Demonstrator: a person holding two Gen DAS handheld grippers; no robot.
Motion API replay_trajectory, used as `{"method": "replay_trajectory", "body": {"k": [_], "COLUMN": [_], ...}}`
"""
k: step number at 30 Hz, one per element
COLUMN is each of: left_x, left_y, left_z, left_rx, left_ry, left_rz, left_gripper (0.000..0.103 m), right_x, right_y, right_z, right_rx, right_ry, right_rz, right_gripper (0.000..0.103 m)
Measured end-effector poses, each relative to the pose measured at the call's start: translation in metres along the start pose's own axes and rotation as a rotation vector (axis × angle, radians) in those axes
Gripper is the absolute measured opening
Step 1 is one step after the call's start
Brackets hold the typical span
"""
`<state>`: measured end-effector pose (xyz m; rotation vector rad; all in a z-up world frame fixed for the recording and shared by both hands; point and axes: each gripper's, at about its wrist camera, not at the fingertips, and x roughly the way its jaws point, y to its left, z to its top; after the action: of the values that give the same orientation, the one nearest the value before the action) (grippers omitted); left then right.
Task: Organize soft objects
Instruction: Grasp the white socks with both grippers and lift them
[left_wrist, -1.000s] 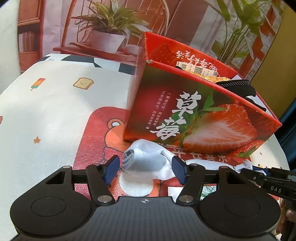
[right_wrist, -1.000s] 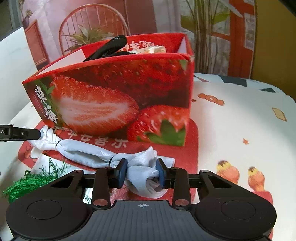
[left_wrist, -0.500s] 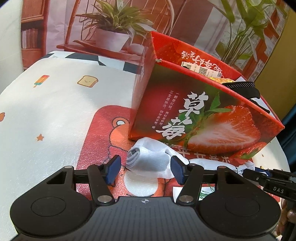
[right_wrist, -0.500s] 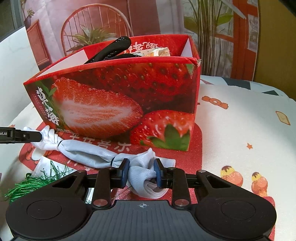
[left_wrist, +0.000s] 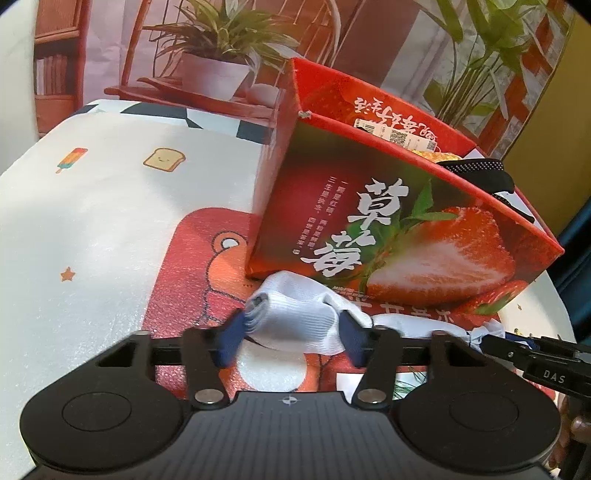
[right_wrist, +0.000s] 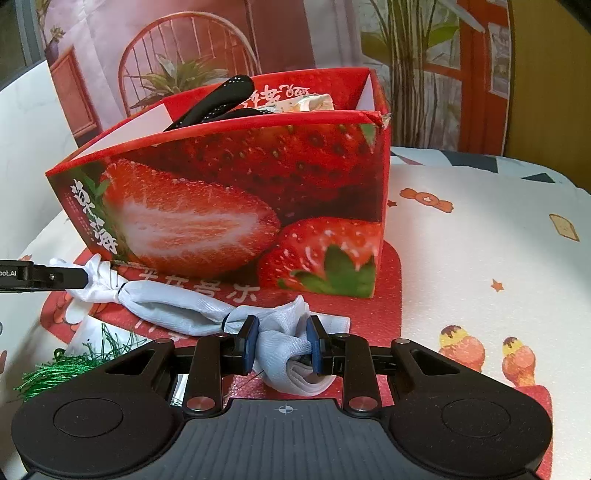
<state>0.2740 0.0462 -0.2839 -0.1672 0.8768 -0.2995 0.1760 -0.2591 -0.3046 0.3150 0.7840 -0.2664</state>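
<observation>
A long white sock-like cloth (right_wrist: 173, 308), tied with dark bands, lies in front of the red strawberry box (right_wrist: 236, 199). My right gripper (right_wrist: 282, 341) is shut on its bunched near end (right_wrist: 288, 347). My left gripper (left_wrist: 291, 332) has closed onto the other bunched end (left_wrist: 295, 314), its blue pads pressing both sides. The left gripper's tip shows in the right wrist view (right_wrist: 55, 275) at the cloth's far end. The box (left_wrist: 399, 229) holds a black item (right_wrist: 221, 98) and pale packets.
A green tassel bundle (right_wrist: 66, 369) lies on a white sheet at the left in the right wrist view. The table has a printed cloth with a red bear mat (left_wrist: 199, 273). Potted plants and a chair backdrop stand behind the box.
My left gripper's jaws have narrowed from wide open onto the cloth's end. The right gripper stays shut on its end; both views have moved a little closer and the cloth has lifted slightly.
</observation>
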Motion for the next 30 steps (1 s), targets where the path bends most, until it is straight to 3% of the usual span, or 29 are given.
{"method": "replay_trajectory", "body": {"k": [3, 6, 30], "left_x": [-0.002, -0.009, -0.113], "left_y": [0.001, -0.007, -0.041], "left_z": [0.001, 0.001, 0.032], "left_rx": [0.006, 0.043, 0.090], "left_ry": [-0.008, -0.027, -0.269], "left_rz": [-0.017, -0.032, -0.072], "left_gripper": [0.020, 0.017, 0.016], "right_x": [-0.002, -0.008, -0.098], "right_y": [0.000, 0.002, 0.031], "right_z": [0.000, 0.001, 0.053], "right_rx": [0.005, 0.006, -0.058], "right_ry": [-0.003, -0.017, -0.245], "right_rz": [0.006, 0.015, 0.084], "right_gripper": [0.024, 0.019, 0.014]}}
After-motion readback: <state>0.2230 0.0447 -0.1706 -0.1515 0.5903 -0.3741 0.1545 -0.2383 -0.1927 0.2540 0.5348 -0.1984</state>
